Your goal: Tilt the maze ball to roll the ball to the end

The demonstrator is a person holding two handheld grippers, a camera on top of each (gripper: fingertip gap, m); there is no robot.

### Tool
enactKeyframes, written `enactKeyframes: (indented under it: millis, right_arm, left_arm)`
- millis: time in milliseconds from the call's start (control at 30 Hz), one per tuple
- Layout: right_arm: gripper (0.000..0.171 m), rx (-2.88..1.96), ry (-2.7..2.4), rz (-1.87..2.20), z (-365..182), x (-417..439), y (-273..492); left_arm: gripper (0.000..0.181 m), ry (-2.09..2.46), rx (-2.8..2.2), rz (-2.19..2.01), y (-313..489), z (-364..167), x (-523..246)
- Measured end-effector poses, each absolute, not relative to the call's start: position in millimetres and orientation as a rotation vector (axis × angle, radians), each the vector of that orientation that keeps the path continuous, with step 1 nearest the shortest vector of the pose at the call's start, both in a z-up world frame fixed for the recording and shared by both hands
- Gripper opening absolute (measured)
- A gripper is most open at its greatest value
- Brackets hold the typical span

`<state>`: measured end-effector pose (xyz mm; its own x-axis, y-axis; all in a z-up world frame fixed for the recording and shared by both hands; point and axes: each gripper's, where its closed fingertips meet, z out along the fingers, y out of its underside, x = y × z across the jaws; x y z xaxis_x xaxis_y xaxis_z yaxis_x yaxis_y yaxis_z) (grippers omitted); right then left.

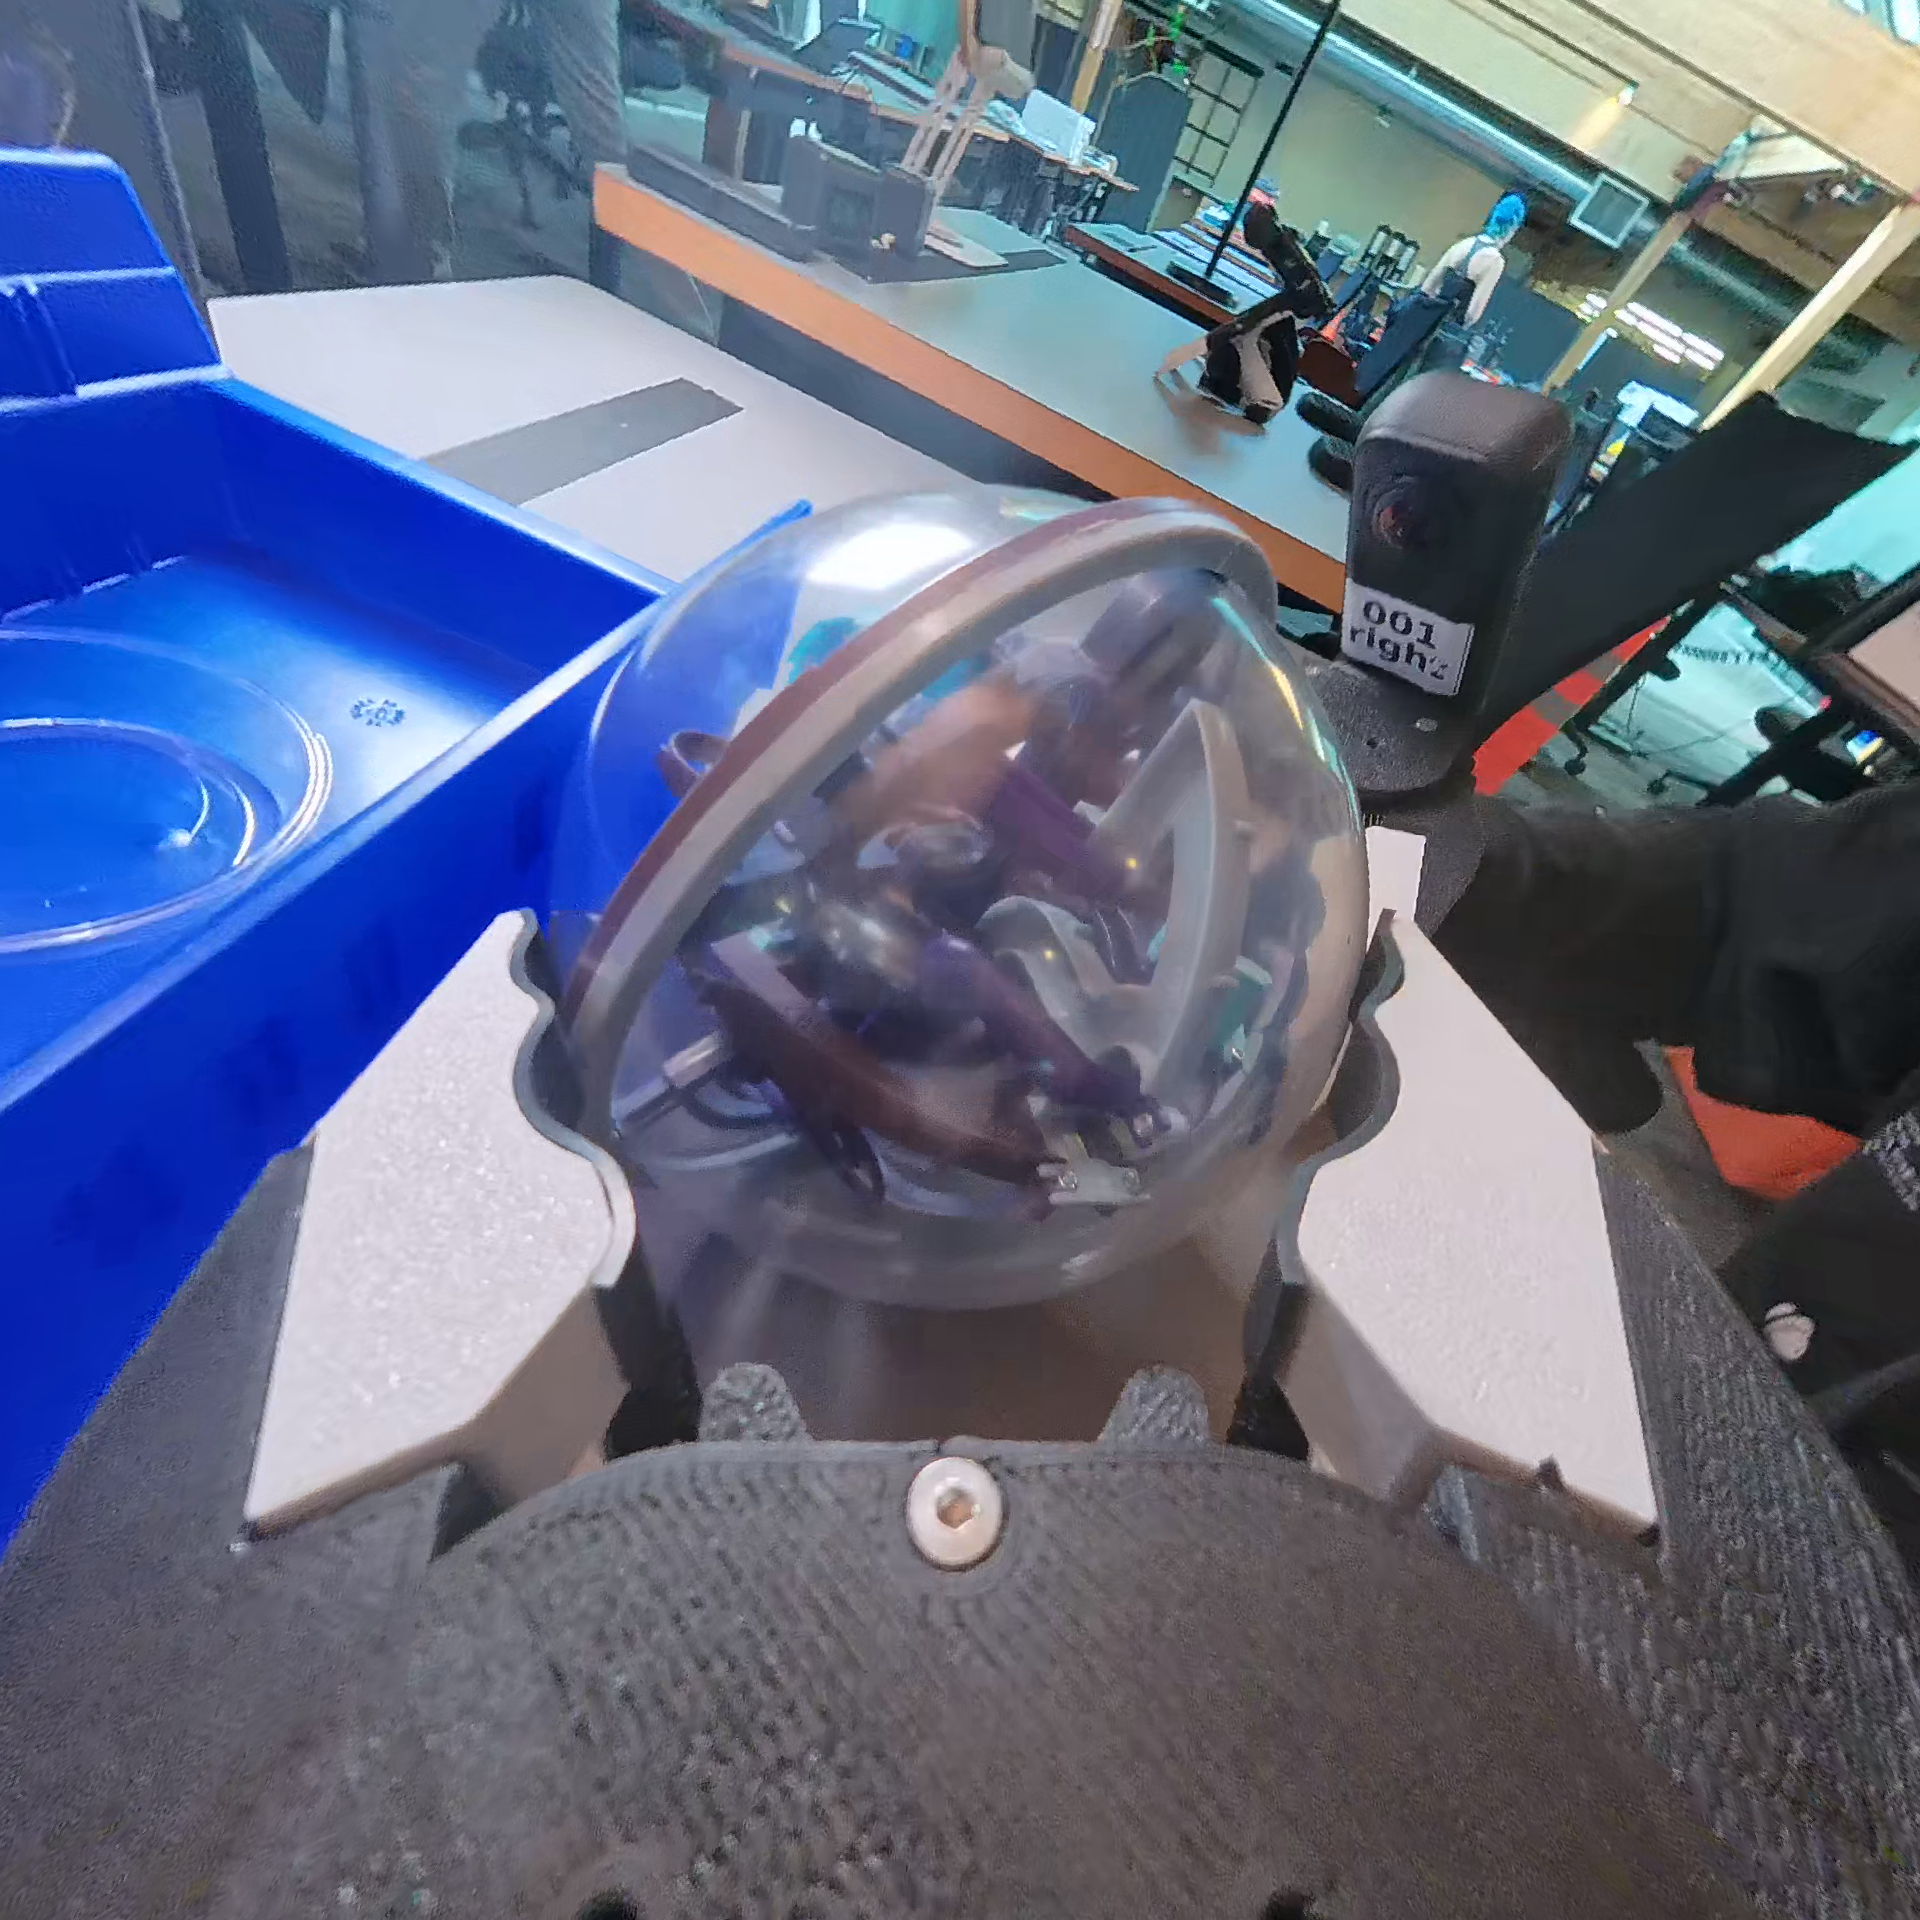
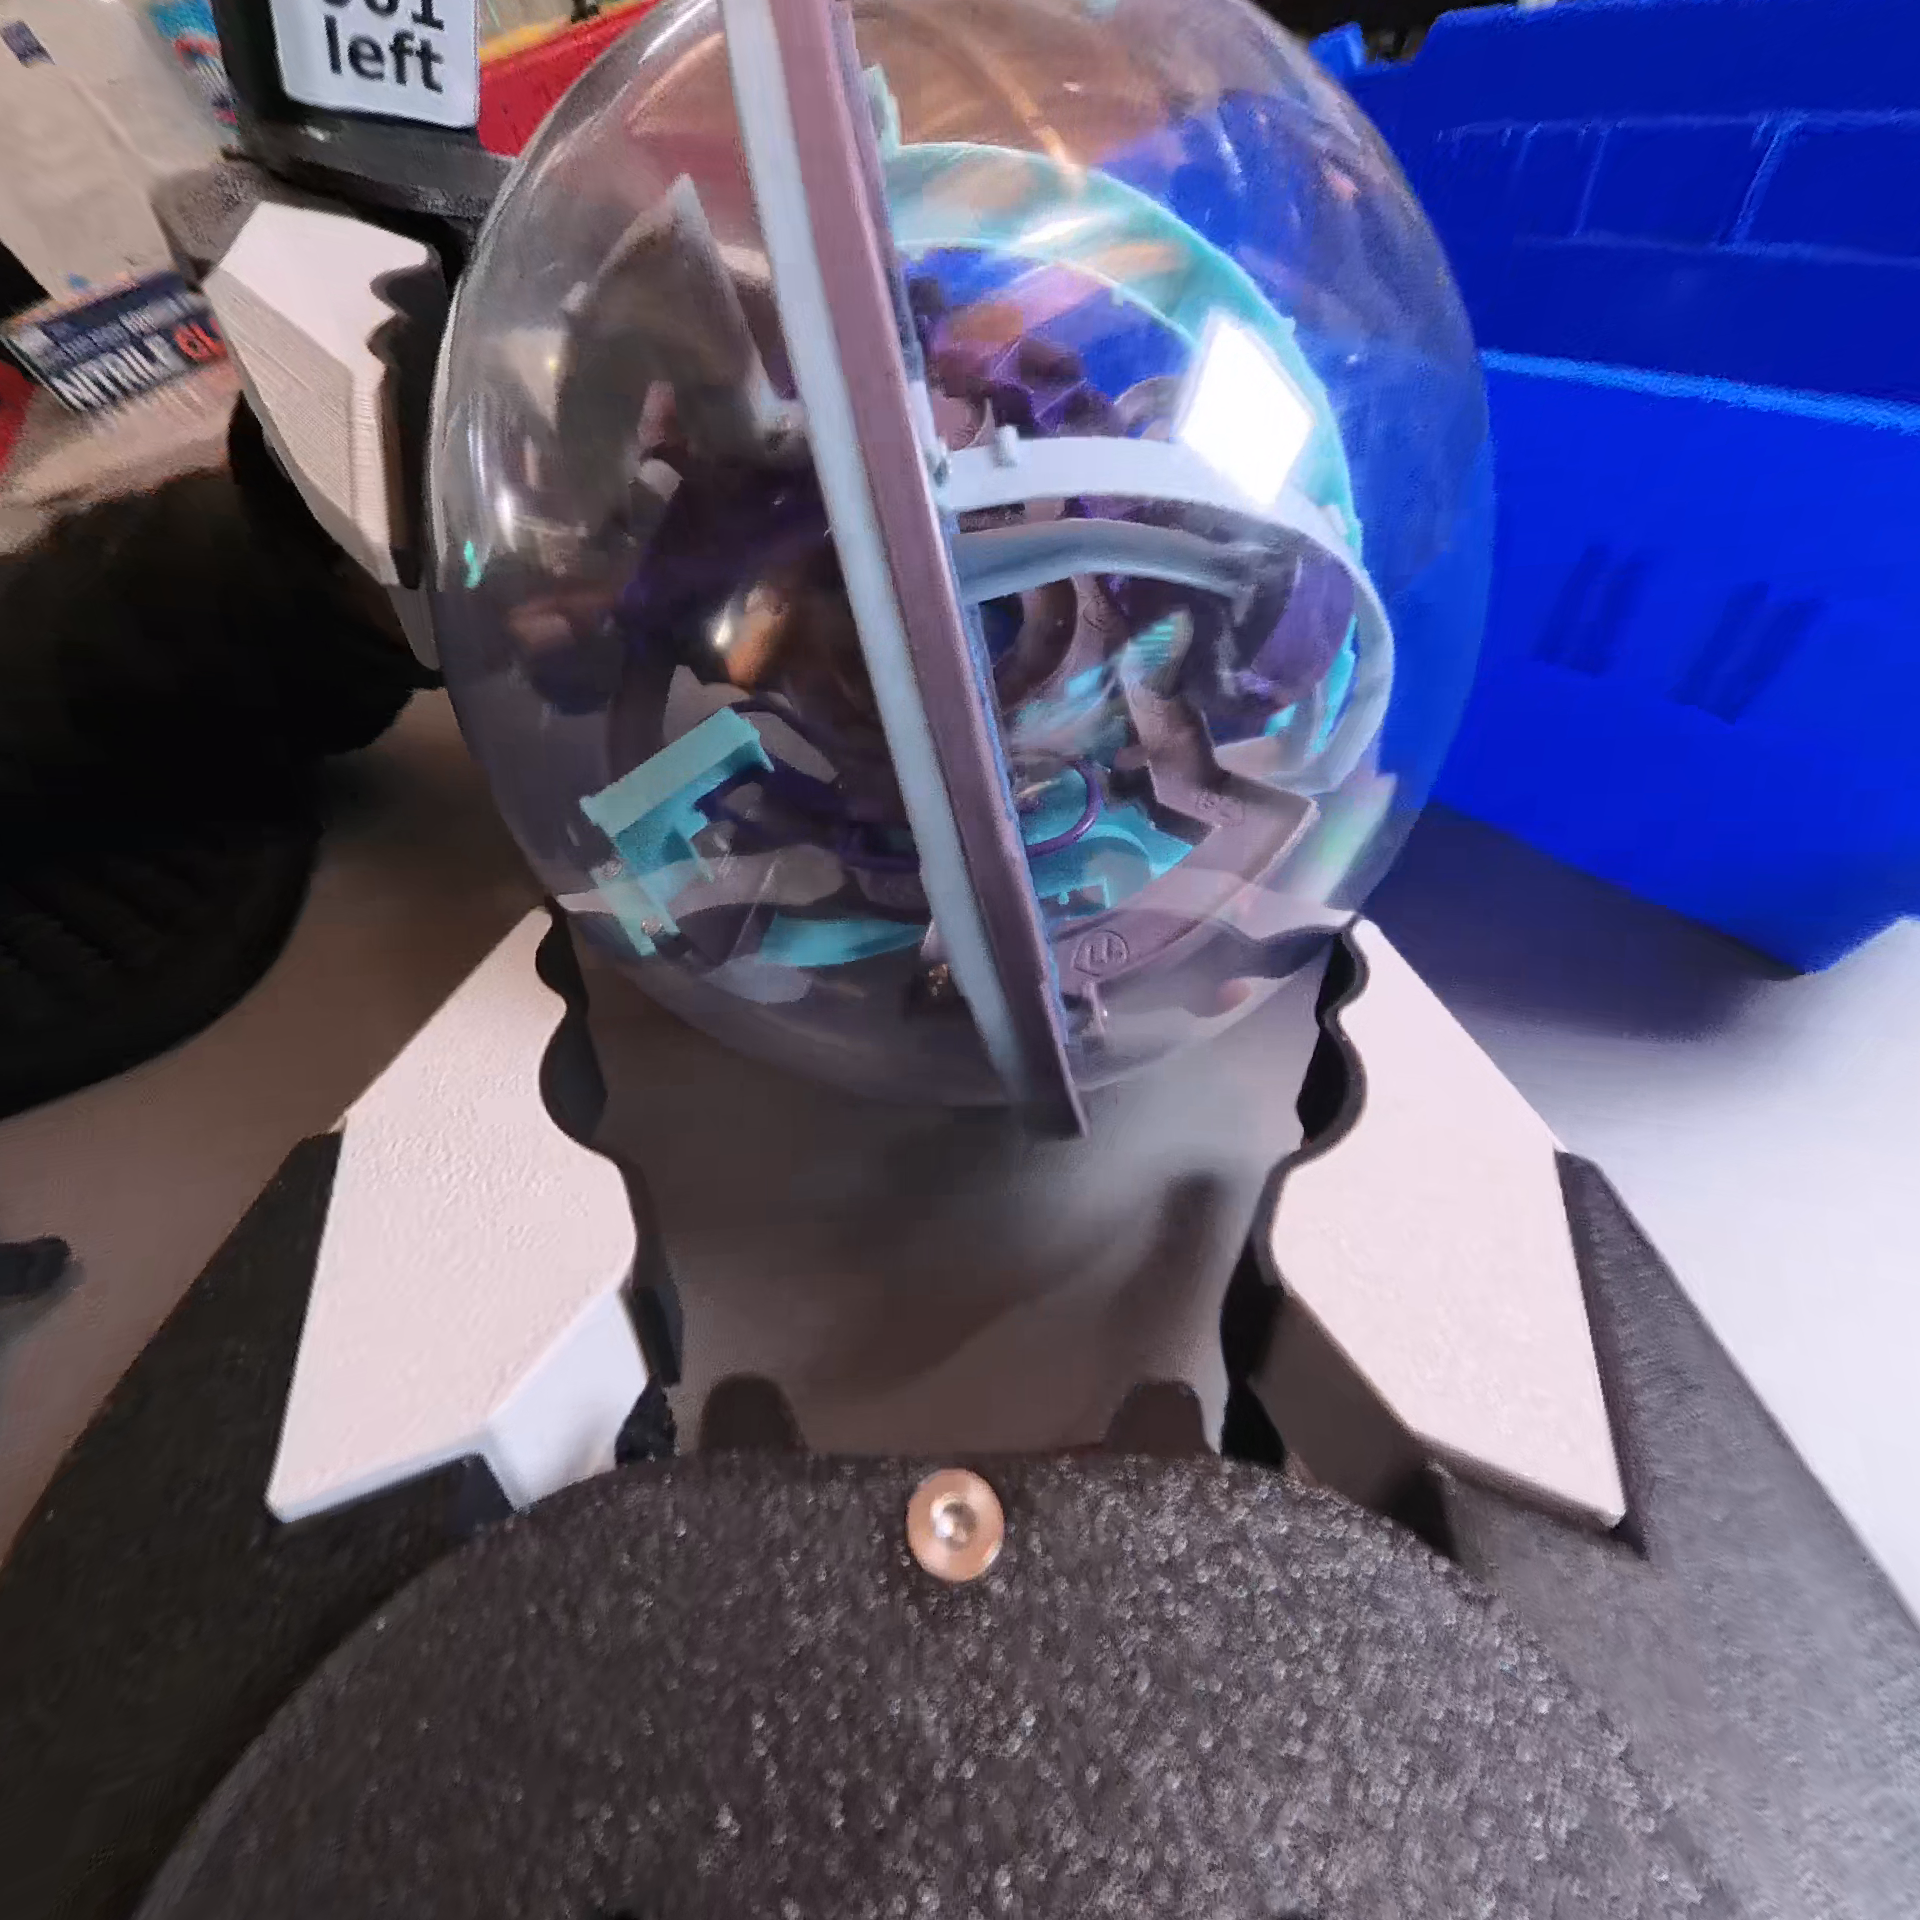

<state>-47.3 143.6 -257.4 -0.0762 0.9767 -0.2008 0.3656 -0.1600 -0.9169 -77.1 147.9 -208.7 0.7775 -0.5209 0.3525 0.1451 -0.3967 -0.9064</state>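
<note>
Maze ball (image 1: pixel 966 904) up off the table (image 1: pixel 582 416), clamped from two sides. Left gripper (image 1: pixel 956 997) clenched on it, white fingers (image 1: pixel 436 1174) pressing the clear shell low on both flanks. Right gripper (image 2: pixel 951 997) gripping the same ball, fingers (image 2: pixel 457 1195) against its lower curve. Grey seam ring (image 1: pixel 665 883) tilted steeply in the left wrist view, near upright in the right wrist view. Purple, teal and grey tracks inside, blurred; small ball within not made out. Blue bin (image 1: pixel 260 831) just beside the ball, a clear bowl (image 1: pixel 135 821) lying in it. Black-gloved hand (image 1: pixel 1683 966) on the ball's other side from the bin, black camera (image 1: pixel 1455 520) above it.
</note>
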Motion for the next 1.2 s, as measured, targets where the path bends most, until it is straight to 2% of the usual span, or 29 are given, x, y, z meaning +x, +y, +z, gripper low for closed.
enactKeyframes:
  millis: [167,267,367,500,733,867,900,1067,1200]
  right_arm:
    - [0.134,-1.770,-1.443,1.532,-259.5,-46.4,124.9]
    - [0.130,-1.784,-1.464,1.573,-258.1,-44.5,120.9]
    - [0.126,-1.776,-1.501,1.464,-262.5,-41.8,126.9]
    - [0.134,-1.672,-1.525,1.193,-259.3,-39.5,144.4]
    - [0.139,-0.964,-1.509,0.732,-196.4,-37.0,158.3]
    - [0.137,-0.925,-1.567,0.667,-207.9,-45.9,154.6]
    - [0.141,-0.939,-1.567,0.665,-212.6,-47.6,156.3]
    - [0.139,-1.082,-1.544,0.813,-224.7,-49.7,163.3]
    - [0.136,-1.198,-1.514,0.993,-229.2,-54.6,159.3]
  left_arm:
    - [0.144,0.189,-1.896,-0.725,150.2,-197.8,-80.0]
    - [0.143,0.215,-1.908,-0.669,149.4,-192.5,-79.4]
    - [0.141,0.211,-1.937,-0.649,152.5,-196.3,-80.7]
    - [0.138,0.144,-1.960,-0.691,161.4,-197.0,-85.5]
    - [0.136,0.105,-1.998,-0.739,174.9,-197.4,-87.9]
    - [0.134,0.191,-1.950,-0.746,177.8,-191.0,-79.7]
    - [0.135,0.266,-1.883,-0.760,175.3,-183.8,-74.1]
    - [0.145,0.548,-1.593,-0.780,145.7,-173.3,-73.2]
    - [0.143,0.645,-1.551,-0.616,137.8,-203.5,-90.4]
